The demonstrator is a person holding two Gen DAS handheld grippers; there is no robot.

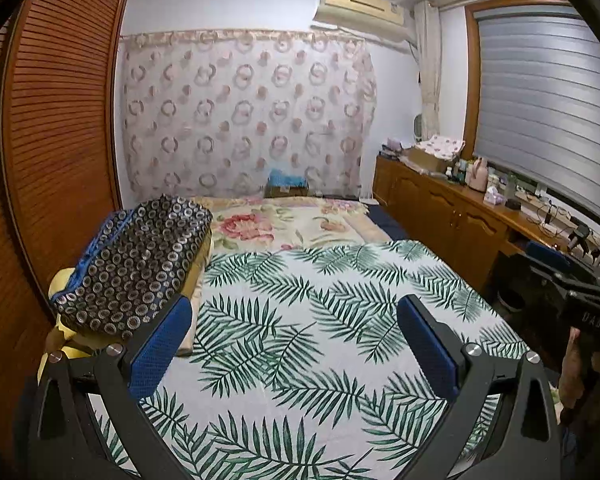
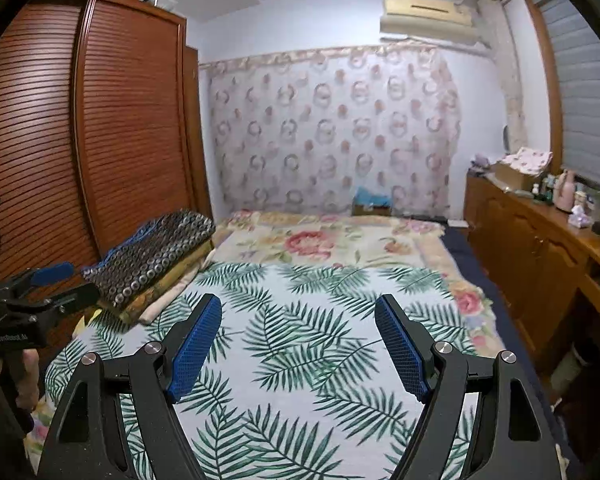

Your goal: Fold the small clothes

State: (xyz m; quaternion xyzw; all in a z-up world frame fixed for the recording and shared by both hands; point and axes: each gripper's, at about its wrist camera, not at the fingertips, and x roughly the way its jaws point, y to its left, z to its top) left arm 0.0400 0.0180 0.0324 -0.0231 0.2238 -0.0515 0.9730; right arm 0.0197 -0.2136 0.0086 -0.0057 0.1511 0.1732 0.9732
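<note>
Left wrist view: the left gripper (image 1: 295, 344) is held above the palm-leaf sheet (image 1: 332, 320), its blue-padded fingers spread wide with nothing between them. The folded dark garment with ring pattern (image 1: 135, 264) sits on a stack at the bed's left edge, just beyond and left of the left fingertip, apart from it. Past the sheet lies a floral blanket (image 1: 283, 220). The right gripper (image 1: 572, 280) shows at the right edge, over the bedside; its opening cannot be judged here.

Right wrist view: the right gripper (image 2: 300, 344) hangs over the same palm-leaf sheet (image 2: 300, 320), fingers wide apart and holding nothing. The ring-patterned garment (image 2: 155, 252) lies well to the left and farther off, on the yellowish folded cloth (image 2: 167, 280). The left gripper (image 2: 51, 280) appears at the far left, near that stack.
</note>
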